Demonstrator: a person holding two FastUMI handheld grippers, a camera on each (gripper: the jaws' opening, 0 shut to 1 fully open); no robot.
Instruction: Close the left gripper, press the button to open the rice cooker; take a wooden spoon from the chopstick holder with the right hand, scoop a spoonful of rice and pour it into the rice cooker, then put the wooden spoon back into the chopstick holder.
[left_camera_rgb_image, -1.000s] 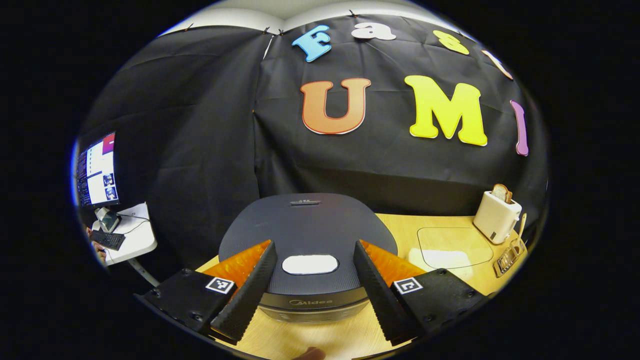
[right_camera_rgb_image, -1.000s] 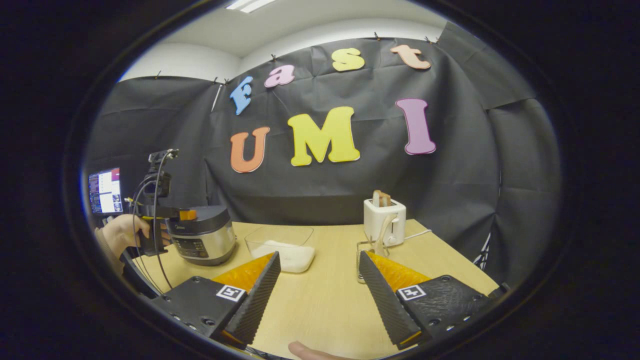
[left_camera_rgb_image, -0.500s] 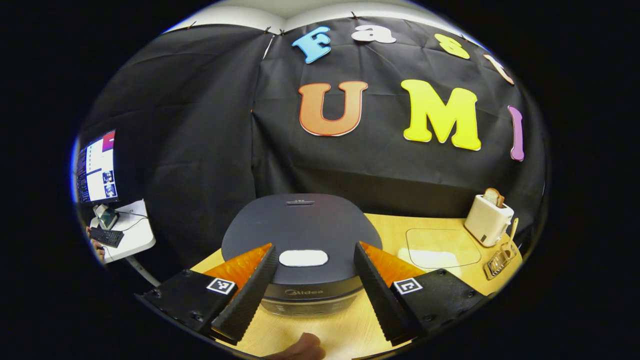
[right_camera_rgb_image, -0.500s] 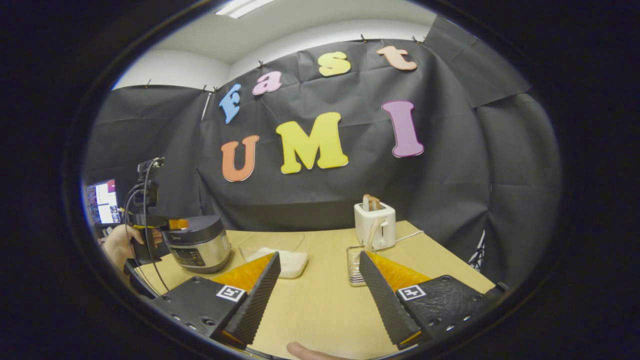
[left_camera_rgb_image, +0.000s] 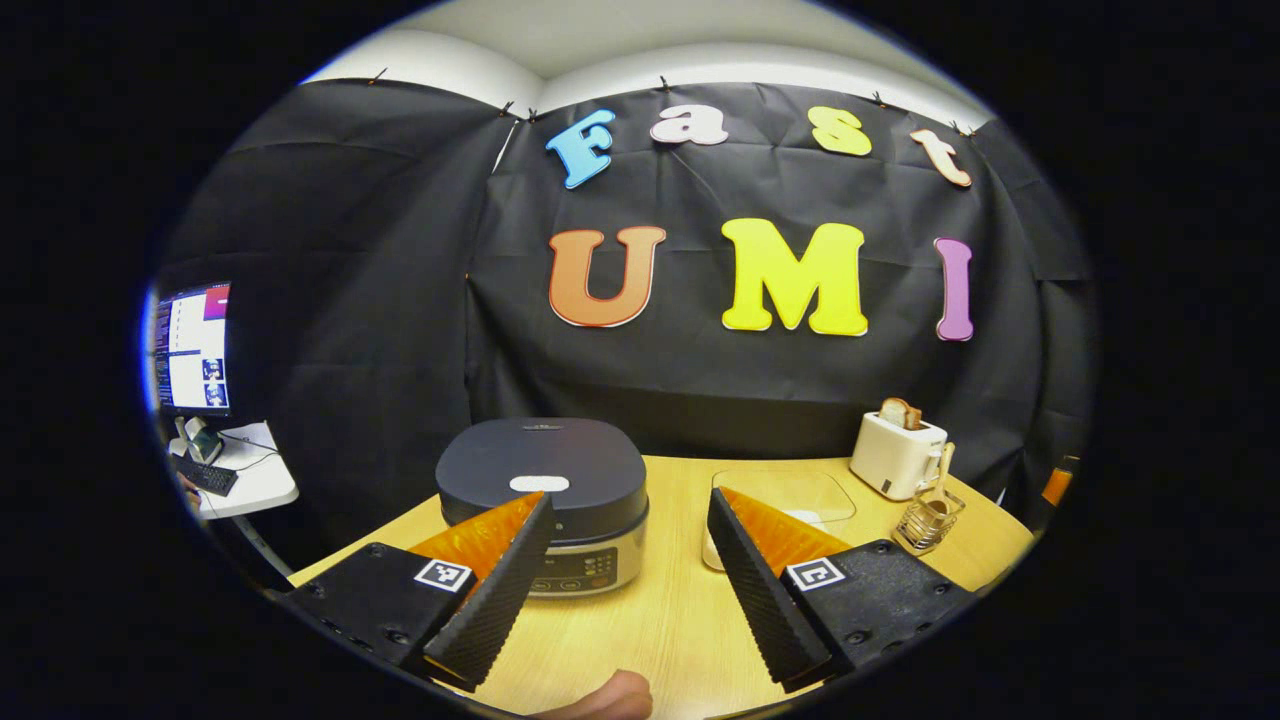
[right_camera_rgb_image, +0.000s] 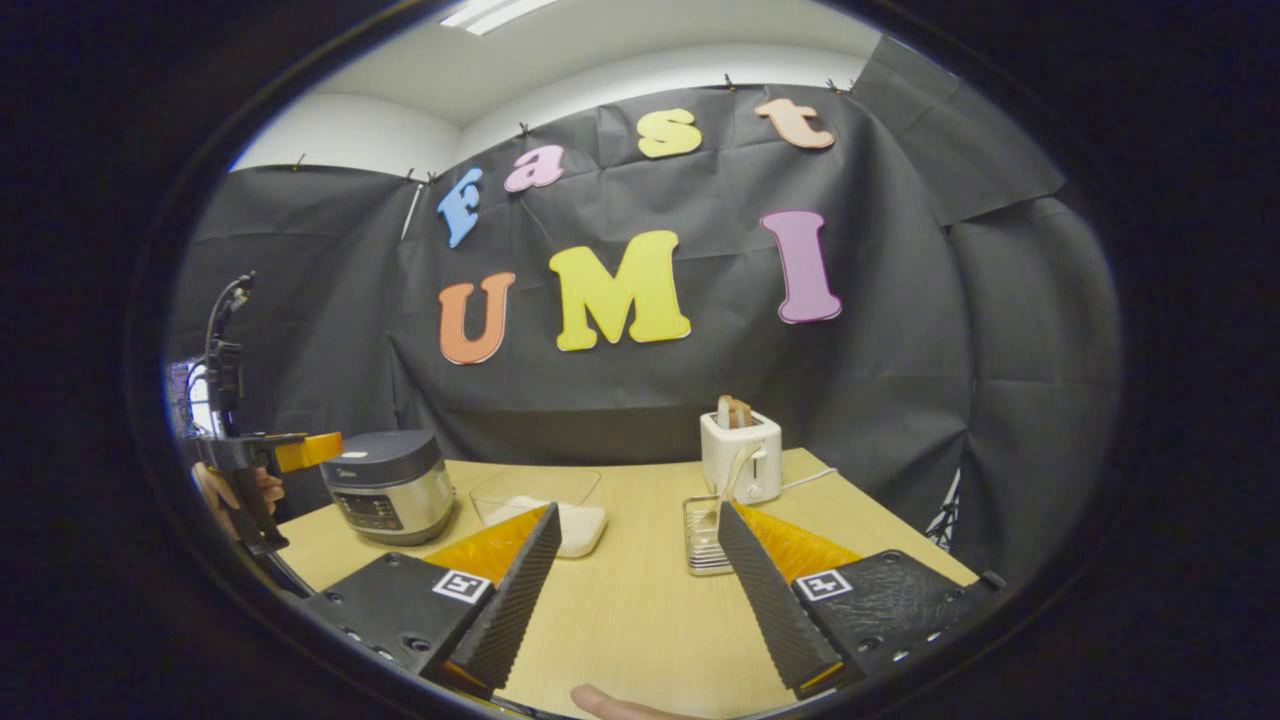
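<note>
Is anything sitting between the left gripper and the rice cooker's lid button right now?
Nothing visible does. The left gripper hangs open in front of the rice cooker, and the pale button on its closed lid is bare, with only open tabletop between.

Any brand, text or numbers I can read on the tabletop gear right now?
Nothing here can be quoted.
Rice cooker: front panel print too small to read.
Toaster: no legible text.
Left gripper and right gripper: square coded tags, no words.

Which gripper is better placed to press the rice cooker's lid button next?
Left. The left gripper faces the closed rice cooker and its button, jaws open. The right gripper points toward the chopstick holder.
</note>
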